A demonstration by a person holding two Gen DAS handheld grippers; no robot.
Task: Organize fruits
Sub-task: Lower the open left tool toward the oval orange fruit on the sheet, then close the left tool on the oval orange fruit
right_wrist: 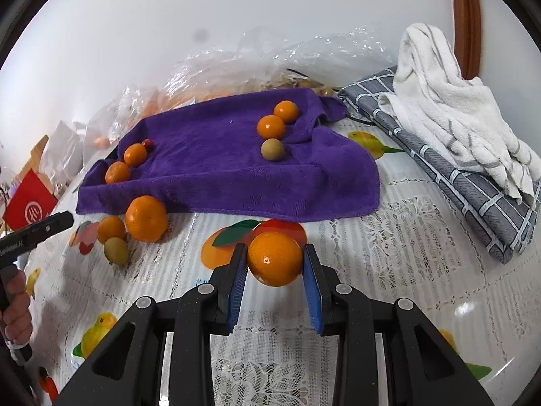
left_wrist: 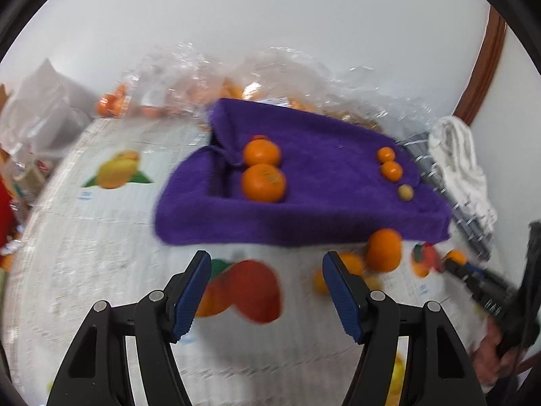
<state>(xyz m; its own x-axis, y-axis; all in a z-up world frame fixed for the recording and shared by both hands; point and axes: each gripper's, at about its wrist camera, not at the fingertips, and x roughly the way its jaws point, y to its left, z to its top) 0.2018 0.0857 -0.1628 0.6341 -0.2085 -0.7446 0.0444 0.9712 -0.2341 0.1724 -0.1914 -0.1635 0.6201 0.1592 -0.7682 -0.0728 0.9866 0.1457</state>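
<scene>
A purple towel [right_wrist: 216, 169] lies on the table; it also shows in the left wrist view [left_wrist: 321, 199]. On it sit two oranges at the left [right_wrist: 126, 164], two small oranges [right_wrist: 277, 118] and a tan round fruit [right_wrist: 273, 150] at the right. My right gripper [right_wrist: 274, 260] is shut on a small orange [right_wrist: 274, 257] and holds it just in front of the towel's near edge. In front of the towel lie a large orange [right_wrist: 147, 218], a smaller orange [right_wrist: 111, 229] and a tan fruit [right_wrist: 116, 251]. My left gripper [left_wrist: 267, 270] is open and empty in front of the towel.
Clear plastic bags [right_wrist: 236, 67] with more fruit stand behind the towel. A folded grey checked cloth [right_wrist: 456, 162] with a white towel [right_wrist: 449, 101] on it lies at the right. A red box [right_wrist: 28, 203] stands at the far left. The tablecloth [right_wrist: 389, 253] has printed fruit pictures.
</scene>
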